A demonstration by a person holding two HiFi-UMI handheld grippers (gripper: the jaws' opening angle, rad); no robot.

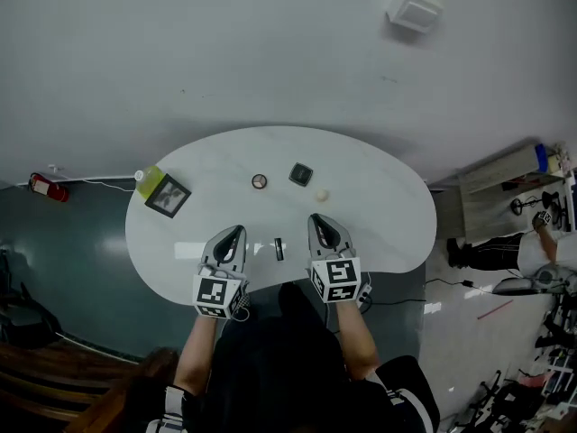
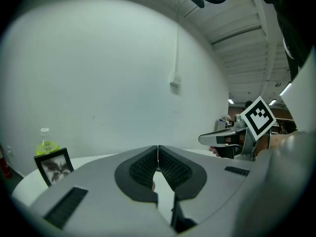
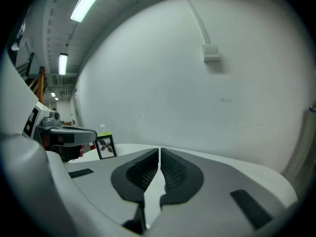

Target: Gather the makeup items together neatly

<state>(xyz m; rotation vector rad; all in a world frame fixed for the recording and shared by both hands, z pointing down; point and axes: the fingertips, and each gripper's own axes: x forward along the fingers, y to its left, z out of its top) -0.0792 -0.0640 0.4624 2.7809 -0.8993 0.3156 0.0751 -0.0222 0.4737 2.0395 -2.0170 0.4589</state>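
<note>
**A:** Head view: what lies where, from the largest thing down?

**B:** The white table (image 1: 383,213) carries everything. Over the table's near edge hang the left gripper (image 1: 233,238) and the right gripper (image 1: 323,227), side by side and apart. At the table's left end stands a framed picture (image 1: 168,196), with a green bottle (image 1: 145,178) just behind it towards the table's far edge. Neither looks like makeup. Near the table's middle lies a dark square compact (image 1: 301,174). A small round pot (image 1: 260,181) lies a little nearer the table's left end. A dark slim tube (image 1: 279,249) lies alone at the table's near edge, well apart from the rest. A pale ball (image 1: 321,194) sits just on the near-edge side of the middle.

**A:** And the jaws?

**B:** In each gripper view the ribbed pads (image 2: 144,169) meet at their tips with nothing between them. Both grippers are closed and empty.

**A:** How is the step in hand best done?

**B:** As a judgement, the jaws need to part before either gripper comes down on an item. The slim tube is the outlier, so it appears the natural first pick. Gripping it across its narrow width should keep it from rolling. Setting it down near the table's middle, square to the near edge, would keep the group neat. The pale ball looks apt to roll, so a lift seems safer than a nudge.
</note>
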